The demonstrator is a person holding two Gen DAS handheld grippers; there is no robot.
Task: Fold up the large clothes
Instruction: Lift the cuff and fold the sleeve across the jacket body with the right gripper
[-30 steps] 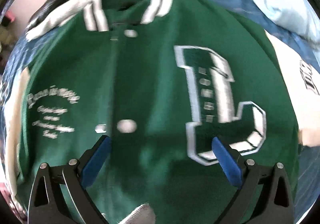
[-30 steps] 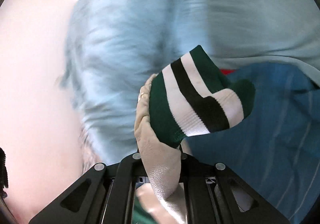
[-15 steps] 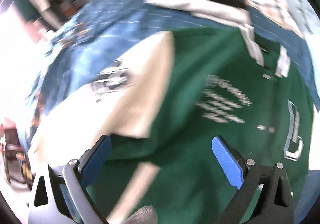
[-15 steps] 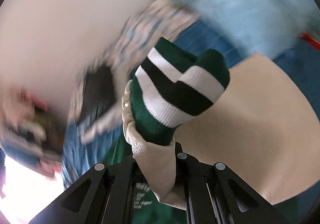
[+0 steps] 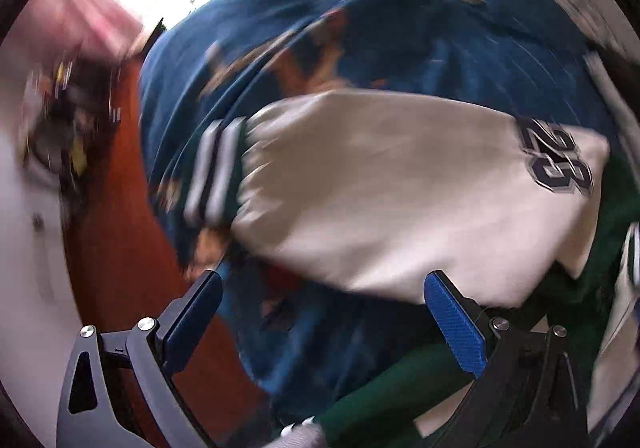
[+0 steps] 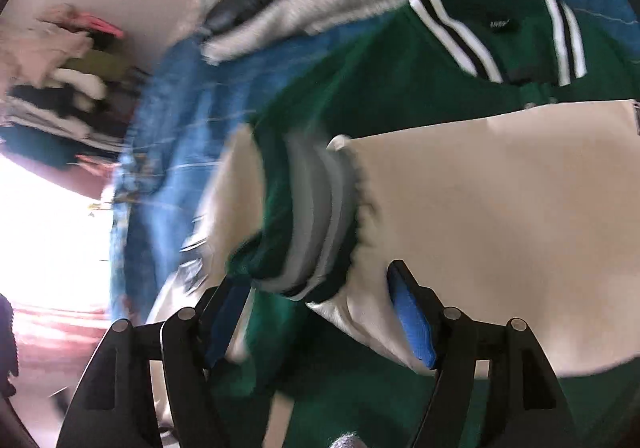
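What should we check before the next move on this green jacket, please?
1. Right gripper has let go: ok, its jaws have just opened, and the striped cuff lies loose between them.
2. Cream sleeve folded across the green jacket: ok.
3. Left gripper empty: ok, open over the other cream sleeve.
4. That sleeve still to fold: not ok, it lies out on the blue bedspread.
5. Fold smooth: cannot tell, blurred.

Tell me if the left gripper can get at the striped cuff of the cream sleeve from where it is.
Probably yes: the left gripper is open and empty, and the striped cuff lies uncovered on the blue bedding ahead.
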